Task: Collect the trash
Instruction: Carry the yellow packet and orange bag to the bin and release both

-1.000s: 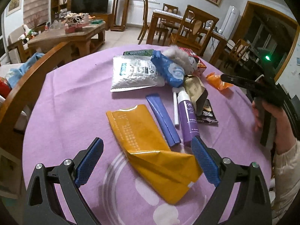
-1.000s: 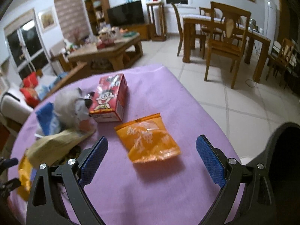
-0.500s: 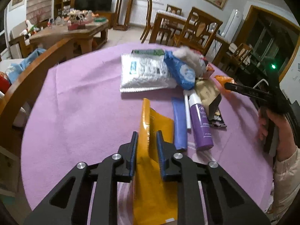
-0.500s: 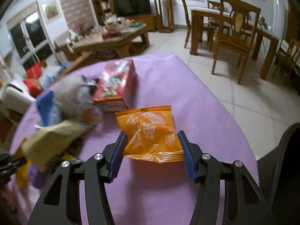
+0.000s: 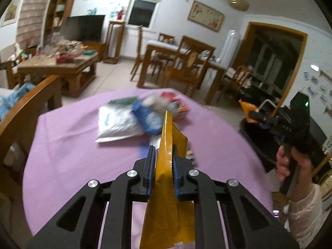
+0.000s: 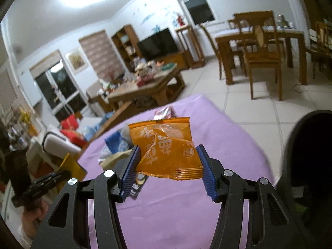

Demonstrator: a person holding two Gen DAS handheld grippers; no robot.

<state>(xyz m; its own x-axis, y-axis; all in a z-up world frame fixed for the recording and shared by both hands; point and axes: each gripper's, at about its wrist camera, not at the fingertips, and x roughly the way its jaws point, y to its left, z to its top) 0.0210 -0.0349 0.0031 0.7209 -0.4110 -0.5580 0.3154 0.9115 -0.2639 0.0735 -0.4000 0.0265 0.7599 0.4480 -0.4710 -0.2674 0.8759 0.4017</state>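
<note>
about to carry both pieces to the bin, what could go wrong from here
The long yellow bag is pinched by the left gripper on one fold only, so its loose ends could catch other litter on the purple tablecloth. The puffy orange packet sits between the right gripper fingers by its edges and might slip out.

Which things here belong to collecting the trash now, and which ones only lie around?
In use:
- yellow bag, pinched in the left tongs
- orange snack packet, pinched in the right tongs
- dark bin beside the table

Lying about:
- silver pouch
- blue wrapper
- red carton
- purple tablecloth
</note>
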